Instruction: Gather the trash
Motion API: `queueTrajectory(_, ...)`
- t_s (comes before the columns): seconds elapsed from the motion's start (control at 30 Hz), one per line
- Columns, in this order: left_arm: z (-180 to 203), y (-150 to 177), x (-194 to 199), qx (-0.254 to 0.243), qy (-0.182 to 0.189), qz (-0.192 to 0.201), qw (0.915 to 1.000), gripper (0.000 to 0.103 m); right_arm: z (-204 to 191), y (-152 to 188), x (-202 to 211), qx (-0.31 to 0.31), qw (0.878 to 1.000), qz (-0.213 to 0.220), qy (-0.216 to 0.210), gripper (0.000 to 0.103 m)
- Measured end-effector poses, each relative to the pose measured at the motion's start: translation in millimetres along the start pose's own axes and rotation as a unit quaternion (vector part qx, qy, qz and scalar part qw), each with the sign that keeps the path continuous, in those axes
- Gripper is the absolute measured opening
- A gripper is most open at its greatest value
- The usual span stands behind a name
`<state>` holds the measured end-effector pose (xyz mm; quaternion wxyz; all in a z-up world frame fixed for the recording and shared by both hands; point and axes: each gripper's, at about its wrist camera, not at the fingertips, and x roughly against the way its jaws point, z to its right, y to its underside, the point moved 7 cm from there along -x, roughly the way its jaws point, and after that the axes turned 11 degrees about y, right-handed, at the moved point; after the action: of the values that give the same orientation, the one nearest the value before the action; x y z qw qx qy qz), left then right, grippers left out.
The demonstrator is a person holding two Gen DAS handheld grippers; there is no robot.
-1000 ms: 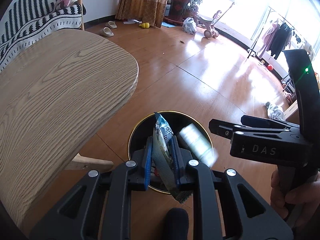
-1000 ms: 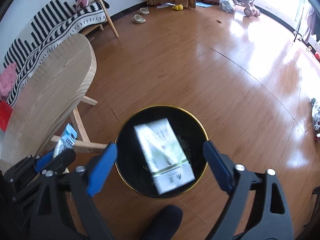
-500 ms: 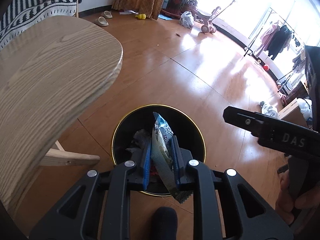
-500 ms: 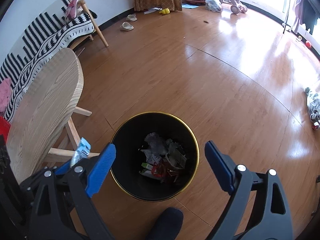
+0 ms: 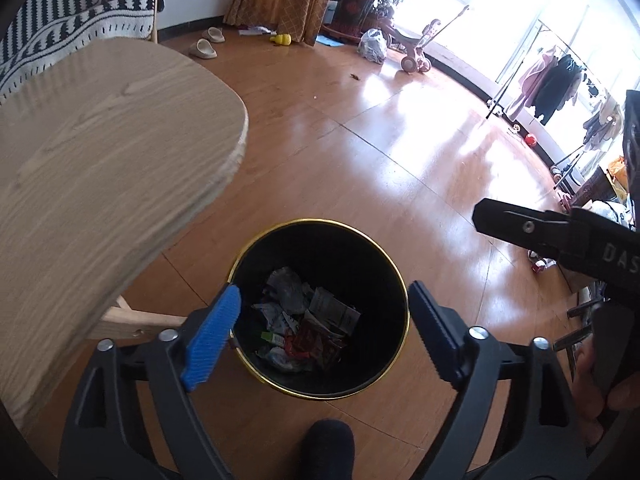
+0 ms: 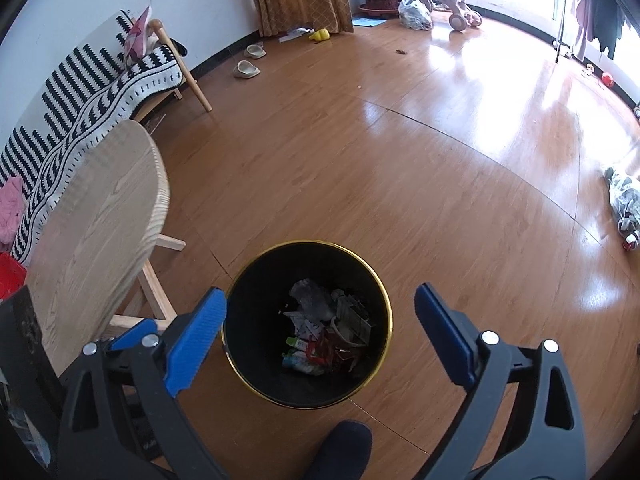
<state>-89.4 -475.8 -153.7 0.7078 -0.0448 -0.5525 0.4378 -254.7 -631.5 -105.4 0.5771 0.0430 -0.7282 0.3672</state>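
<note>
A black trash bin with a gold rim (image 5: pixel 320 222) (image 6: pixel 306 243) stands on the wood floor below both grippers. Several wrappers and crumpled papers (image 5: pixel 306 320) (image 6: pixel 326 328) lie at its bottom. My left gripper (image 5: pixel 322 334) is open and empty above the bin's near rim. My right gripper (image 6: pixel 320 334) is open and empty above the bin too. The right gripper's black body (image 5: pixel 560 236) shows at the right of the left wrist view, and the left gripper's blue pad (image 6: pixel 132 330) shows at the lower left of the right wrist view.
A light wooden table (image 5: pixel 100 168) (image 6: pixel 96 232) stands left of the bin. A striped sofa (image 6: pixel 92 92) is behind it. Slippers (image 6: pixel 246 68), a yellow toy (image 6: pixel 320 35), a toy tricycle (image 6: pixel 456 4) and a clothes rack (image 5: pixel 548 80) lie farther off on the floor.
The white carton dropped from the right gripper into the bin. The left gripper opened and the blue snack wrapper it held is gone from its fingers. Both grippers rose slightly.
</note>
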Motion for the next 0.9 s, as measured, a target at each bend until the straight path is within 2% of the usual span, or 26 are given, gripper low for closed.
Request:
queueTrajectory(0.17, -23, -6, 62, -0.009, -0.039, 0.039, 0.9984, 0.095, -42, -10, 30, 0.036, 0.999, 0.03, -0.019, 0.095)
queueTrajectory(0.3, -72, -3, 135, 0.012, -0.106, 0.086, 0.9906, 0.096, -99, -8, 51, 0.089, 0.994, 0.054, -0.036, 0.095)
queueTrajectory(0.43, -133, 18, 215, 0.044, -0.184, 0.121, 0.9744, 0.096, -183, 8, 71, 0.157, 0.983, 0.069, -0.067, 0.095)
queueTrajectory(0.5, -159, 32, 249, 0.063, -0.206, 0.132, 0.9676, 0.096, -221, 19, 80, 0.186, 0.976, 0.075, -0.083, 0.095)
queueTrajectory(0.57, -192, 50, 287, 0.091, -0.242, 0.139, 0.956, 0.096, -266, 36, 91, 0.222, 0.966, 0.084, -0.103, 0.096)
queueTrajectory(0.73, -251, 95, 357, 0.166, -0.289, 0.154, 0.9301, 0.096, -360, 82, 104, 0.288, 0.943, 0.081, -0.144, 0.096)
queueTrajectory(0.83, -279, 118, 387, 0.194, -0.315, 0.159, 0.9152, 0.096, -409, 105, 112, 0.321, 0.93, 0.08, -0.163, 0.096)
queueTrajectory(0.9, -291, 130, 400, 0.203, -0.328, 0.161, 0.9084, 0.096, -434, 119, 116, 0.337, 0.922, 0.081, -0.171, 0.096)
